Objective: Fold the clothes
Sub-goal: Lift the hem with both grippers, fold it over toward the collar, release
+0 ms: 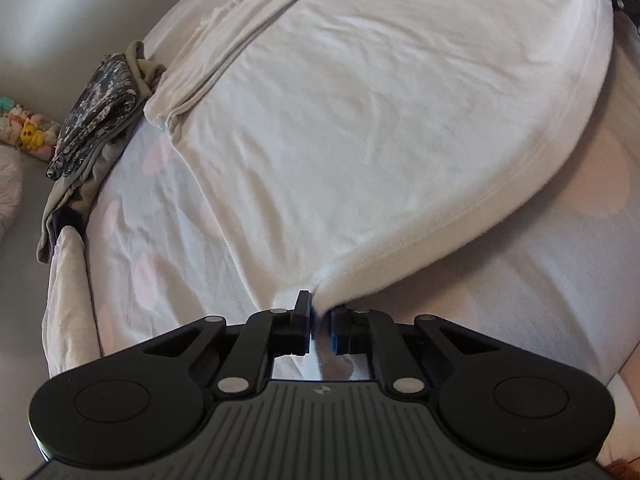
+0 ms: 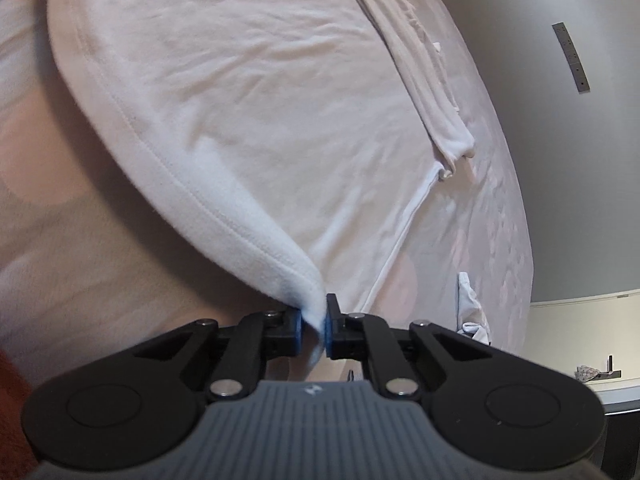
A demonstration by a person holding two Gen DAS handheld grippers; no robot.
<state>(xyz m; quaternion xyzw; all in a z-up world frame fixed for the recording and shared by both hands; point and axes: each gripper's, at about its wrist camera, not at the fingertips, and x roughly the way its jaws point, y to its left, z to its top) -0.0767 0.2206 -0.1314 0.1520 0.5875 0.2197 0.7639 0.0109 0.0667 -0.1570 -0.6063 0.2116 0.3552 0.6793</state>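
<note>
The white garment [image 1: 360,120] lies spread on the bed [image 1: 520,300], its long axis running away from both cameras toward its folded sleeve [image 1: 224,52], which lies along the far side of the cloth. Its hemmed bottom edge is lifted off the bed and stretches between the two tongs. The left tongs [image 1: 320,324] sit low and level at the near edge of the bed, closed almost fully on one hem corner, with cloth pinched between the blue pads [image 1: 335,334]. The right tongs [image 2: 314,328] hold the same pose, clamped on the other hem corner, which hangs down between their pads. Left of the garment, at the bed's edge, lies a pile of camouflage and olive clothes [image 1: 96,120]. No readable writing shows; a small round mark sits on the left tongs' grey body.
</note>
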